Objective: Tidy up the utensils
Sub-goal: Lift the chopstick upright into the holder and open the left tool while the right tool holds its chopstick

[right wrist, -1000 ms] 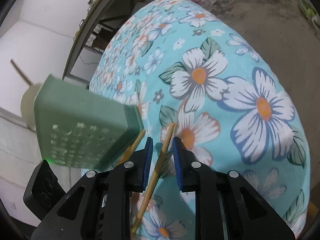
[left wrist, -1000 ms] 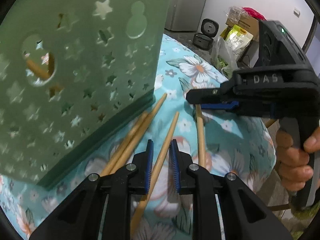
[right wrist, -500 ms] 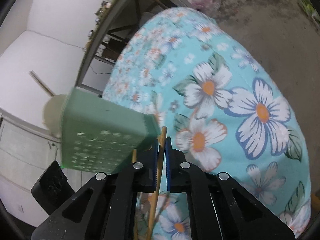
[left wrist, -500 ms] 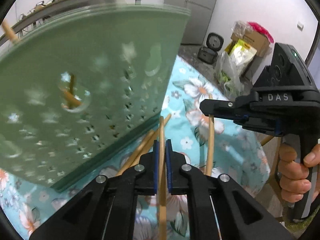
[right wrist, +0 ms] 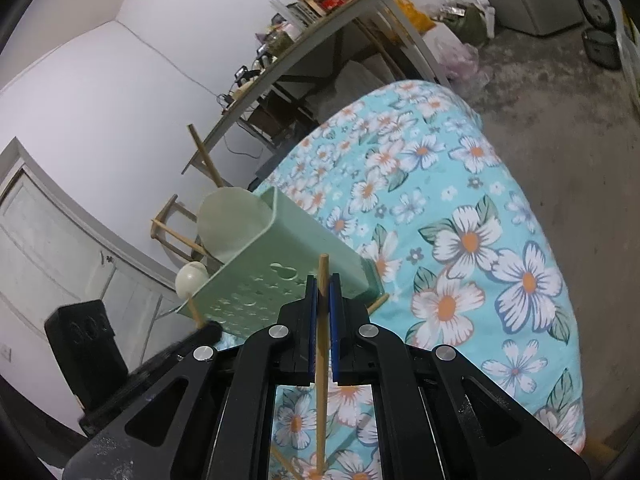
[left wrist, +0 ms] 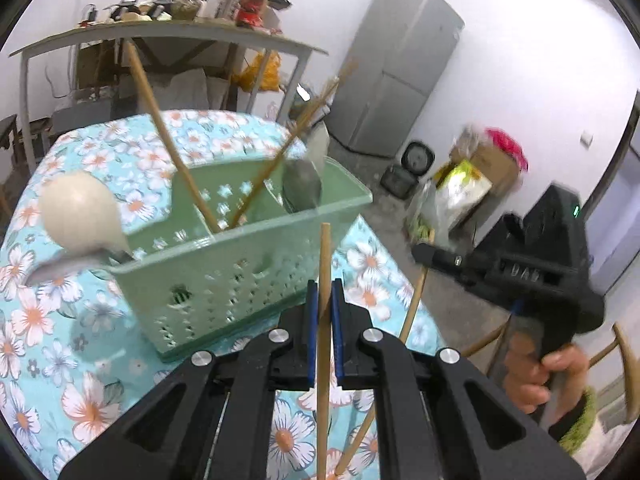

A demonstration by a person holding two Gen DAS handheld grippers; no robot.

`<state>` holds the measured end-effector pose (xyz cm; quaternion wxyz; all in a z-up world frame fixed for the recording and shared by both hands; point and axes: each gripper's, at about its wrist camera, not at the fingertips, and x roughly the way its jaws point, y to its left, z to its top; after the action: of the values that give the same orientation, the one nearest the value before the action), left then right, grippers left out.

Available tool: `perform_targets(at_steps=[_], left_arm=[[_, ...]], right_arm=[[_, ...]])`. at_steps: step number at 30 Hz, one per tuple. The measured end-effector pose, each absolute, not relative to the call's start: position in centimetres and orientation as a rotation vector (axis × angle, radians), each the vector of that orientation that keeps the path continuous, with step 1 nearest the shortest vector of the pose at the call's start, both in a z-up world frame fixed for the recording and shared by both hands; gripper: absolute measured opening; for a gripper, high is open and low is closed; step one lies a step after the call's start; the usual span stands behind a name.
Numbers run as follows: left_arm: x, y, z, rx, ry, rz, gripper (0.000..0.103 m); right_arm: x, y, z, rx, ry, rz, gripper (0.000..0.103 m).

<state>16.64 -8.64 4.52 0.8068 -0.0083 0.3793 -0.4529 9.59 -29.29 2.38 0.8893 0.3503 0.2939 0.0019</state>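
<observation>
Each gripper holds one chopstick near the green basket.
Left gripper (left wrist: 325, 312) and right gripper (right wrist: 323, 308) clamp a chopstick (left wrist: 325, 264) each, tips raised, probably to drop into the basket (left wrist: 240, 256).

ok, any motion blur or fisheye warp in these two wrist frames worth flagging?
Left wrist view: the right gripper and the boxes behind it are smeared, while the left gripper and its chopstick stay sharp; the shelf edge bows. Right wrist view: mostly sharp, dark vignette in the corners, the tablecloth bulges like a dome, and the green basket leans.
</observation>
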Motion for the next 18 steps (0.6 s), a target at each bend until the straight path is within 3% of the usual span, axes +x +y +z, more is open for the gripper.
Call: perform_targets(at_steps=[11, 18], left_arm=[[16.0, -4.1, 11.5, -0.149, 0.642, -0.967, 0.006], [16.0, -2.6, 19.2, -0.210, 0.393, -0.938, 0.006]], right_arm=[[9.5, -29.0, 3.1, 0.713, 0.593, 0.025, 0.004], [9.5, -29.3, 3.4, 0.718, 0.584, 0.026, 0.004]])
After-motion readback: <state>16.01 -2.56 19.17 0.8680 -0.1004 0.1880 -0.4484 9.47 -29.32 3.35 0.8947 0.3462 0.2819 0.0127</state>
